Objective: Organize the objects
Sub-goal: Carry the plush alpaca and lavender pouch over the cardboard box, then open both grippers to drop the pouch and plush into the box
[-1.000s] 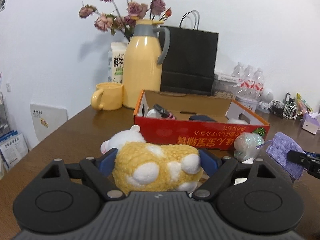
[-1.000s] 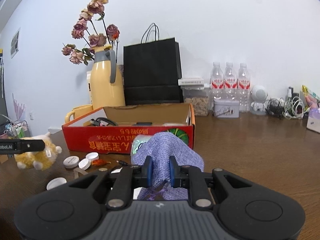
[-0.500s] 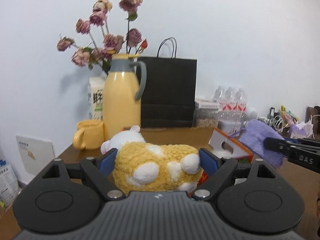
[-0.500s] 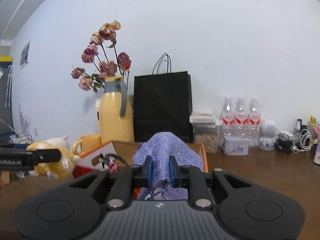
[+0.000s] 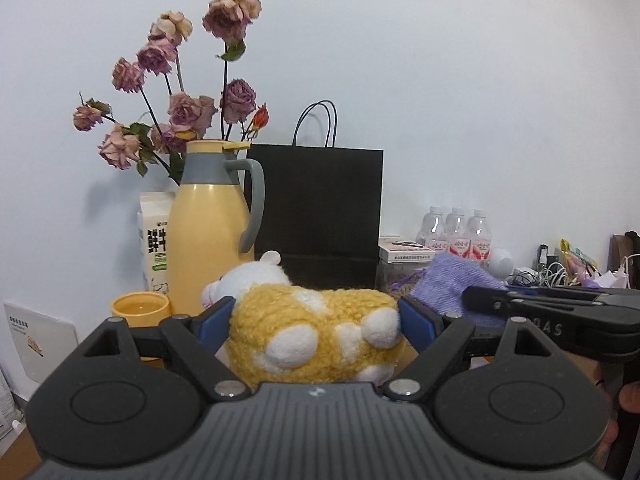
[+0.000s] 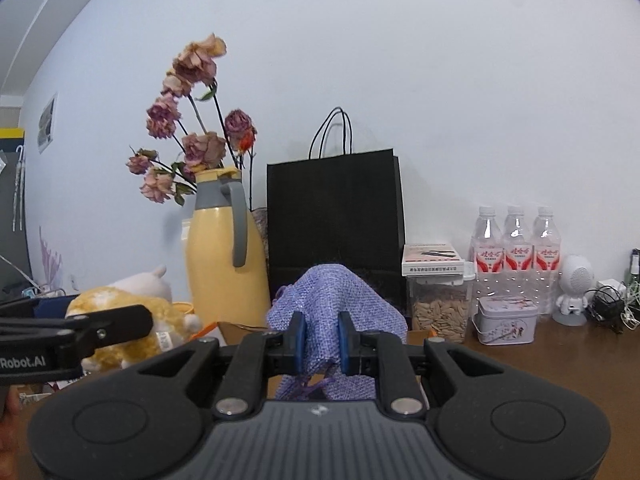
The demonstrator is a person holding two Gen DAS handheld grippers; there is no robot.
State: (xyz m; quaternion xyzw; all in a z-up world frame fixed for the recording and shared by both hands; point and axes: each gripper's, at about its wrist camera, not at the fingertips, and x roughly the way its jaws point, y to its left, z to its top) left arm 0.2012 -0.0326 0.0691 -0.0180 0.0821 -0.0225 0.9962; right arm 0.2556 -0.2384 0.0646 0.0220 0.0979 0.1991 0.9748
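Two loads are in the air at once: the left gripper (image 5: 316,316) has its jaws spread wide around a yellow-and-white plush toy (image 5: 316,332), while the right gripper (image 6: 320,338) pinches a purple woven pouch (image 6: 334,300) between narrow jaws. Just past them a sliver of the cardboard box (image 6: 236,330) shows on the brown worktop (image 6: 540,354). This looks like the carry stage; next, each item probably needs lowering into the box before release. Farther back stand a yellow thermos (image 5: 208,236) and a black paper bag (image 5: 316,216).
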